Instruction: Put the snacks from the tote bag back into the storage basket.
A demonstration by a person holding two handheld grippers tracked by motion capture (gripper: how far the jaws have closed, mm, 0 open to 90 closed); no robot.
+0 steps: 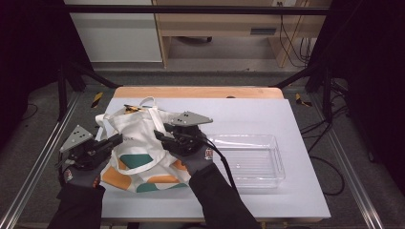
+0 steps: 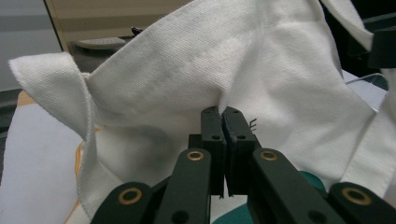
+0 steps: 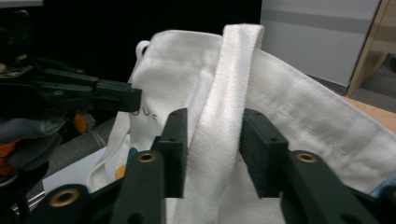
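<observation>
White tote bag (image 2: 261,60) pinched, left tongs (image 2: 222,112)

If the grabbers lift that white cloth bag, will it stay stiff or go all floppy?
Probably floppy: the tote bag already folds and sags where the left gripper pinches its edge. Its strap hangs limp between the right gripper's jaws. It likely weighs little and looks empty.

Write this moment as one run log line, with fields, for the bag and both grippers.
left gripper: shut on tote bag edge | right gripper: open, strap between jaws | clear tray: right of bag
</observation>
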